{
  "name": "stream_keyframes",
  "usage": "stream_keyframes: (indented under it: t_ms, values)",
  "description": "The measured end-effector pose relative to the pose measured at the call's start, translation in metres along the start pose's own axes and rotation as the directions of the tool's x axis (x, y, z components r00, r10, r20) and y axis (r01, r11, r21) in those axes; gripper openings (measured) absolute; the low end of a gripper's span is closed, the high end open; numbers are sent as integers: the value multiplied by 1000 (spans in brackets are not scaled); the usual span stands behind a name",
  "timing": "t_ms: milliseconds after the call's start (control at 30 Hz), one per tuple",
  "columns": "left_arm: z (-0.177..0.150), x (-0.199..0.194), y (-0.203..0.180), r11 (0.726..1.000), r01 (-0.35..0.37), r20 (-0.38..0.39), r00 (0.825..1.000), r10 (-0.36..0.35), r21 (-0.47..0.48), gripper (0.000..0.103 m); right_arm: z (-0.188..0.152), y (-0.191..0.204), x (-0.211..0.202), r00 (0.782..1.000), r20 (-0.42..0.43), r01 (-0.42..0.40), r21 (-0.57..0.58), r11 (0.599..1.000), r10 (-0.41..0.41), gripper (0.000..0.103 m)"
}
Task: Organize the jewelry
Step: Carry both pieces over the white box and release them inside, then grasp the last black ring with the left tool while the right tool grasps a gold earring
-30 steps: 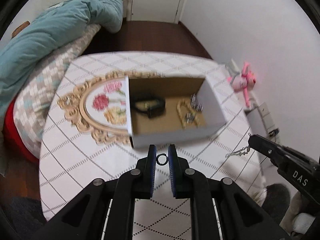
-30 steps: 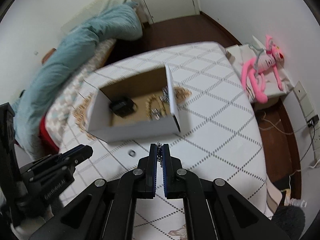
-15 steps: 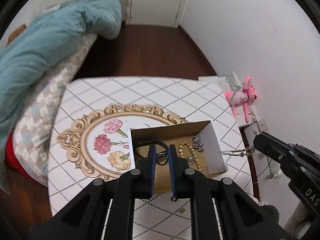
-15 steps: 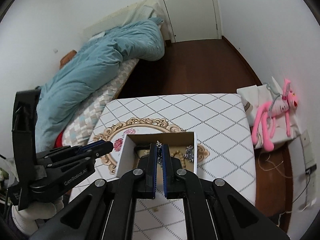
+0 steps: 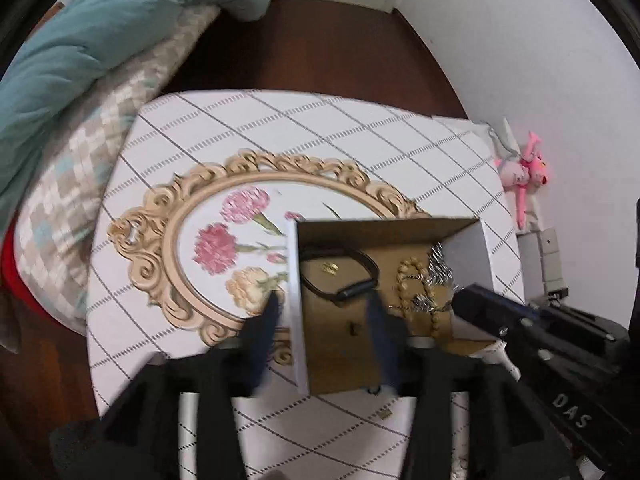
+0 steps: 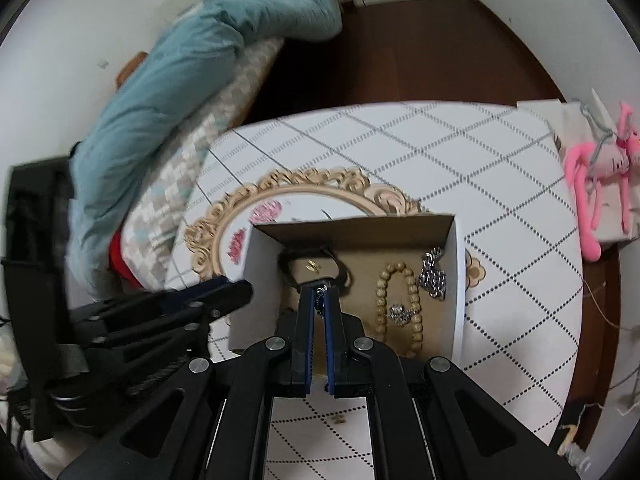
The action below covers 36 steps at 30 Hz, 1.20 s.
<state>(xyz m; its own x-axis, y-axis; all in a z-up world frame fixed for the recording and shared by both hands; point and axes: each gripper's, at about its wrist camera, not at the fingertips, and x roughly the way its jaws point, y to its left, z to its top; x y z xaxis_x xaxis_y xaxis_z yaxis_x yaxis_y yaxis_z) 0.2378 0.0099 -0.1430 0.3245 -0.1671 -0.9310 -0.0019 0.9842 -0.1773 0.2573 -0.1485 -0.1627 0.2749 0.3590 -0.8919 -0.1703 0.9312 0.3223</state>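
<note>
So the left gripper [image 5: 322, 312] has just been opening over the cardboard box [image 6: 458, 280], and its jaws now straddle the box's left wall with nothing pinched between them. There's a small dark bit on the box floor [image 5: 352, 328] right under them that's probably the little ring, but it's too blurry to be sure.

The right gripper [image 6: 319, 304] is the one that matters next. Its jaws are squeezed almost fully together on a thin silver chain [image 6: 320, 292], and it points steeply down into the left half of the box, directly over the black band [image 6: 340, 276]. The wooden bead bracelet [image 6: 400, 304] and the other silver chain [image 6: 434, 276] lie to its right. So the chain is already above the box floor and the drop looks like a straight release.
</note>
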Motion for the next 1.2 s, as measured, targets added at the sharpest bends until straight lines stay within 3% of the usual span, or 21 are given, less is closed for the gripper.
stream_keyframes:
  t_ms: [33, 100, 167, 200, 233, 267, 300, 367, 433, 567, 800, 1200]
  values:
    - [1, -2, 1, 1000, -11, 10, 1000, 11, 1, 67, 1, 0, 1, 1000, -5, 3, 0, 1000, -3, 7]
    - [2, -7, 3, 1000, -26, 34, 999, 26, 7, 67, 1, 0, 1, 1000, -3, 30, -7, 1000, -30, 18]
    - [3, -9, 4, 999, -43, 45, 998, 42, 11, 68, 0, -2, -1, 999, 2, 39, -6, 999, -39, 40]
    - [3, -9, 5, 999, -48, 52, 998, 47, 11, 68, 1, -3, -2, 999, 3, 44, -6, 999, -44, 43]
    - [2, -10, 6, 998, -55, 60, 997, 54, 11, 75, 0, -3, -4, 998, 11, 62, -7, 998, -62, 51]
    - [0, -11, 6, 997, -71, 71, 995, 70, 13, 85, -1, -4, -7, 995, 27, 96, -13, 995, -96, 62]
    - [-2, -11, 7, 996, -90, 80, 993, 89, 14, 89, -2, -4, -9, 990, 41, 138, -20, 990, -137, 67]
    - [-7, -10, 8, 993, -117, 96, 989, 115, 16, 99, -5, -7, -14, 972, 64, 226, -21, 974, -225, 91]
    - [-12, -7, 9, 990, -138, 101, 986, 136, 15, 103, -12, -10, -15, 946, 86, 316, -33, 948, -312, 100]
    - [-25, 4, 11, 987, -161, 89, 983, 159, 10, 103, -24, -19, -11, 914, 87, 401, -41, 915, -396, 102]
    - [-41, 4, 9, 986, -169, 93, 981, 169, -3, 103, -42, -29, -13, 897, 96, 434, -15, 901, -431, 102]
    - [-65, -71, -13, 986, -169, 279, 947, 161, 3, 103, -70, -10, -83, 851, 275, 453, 46, 890, -448, 102]
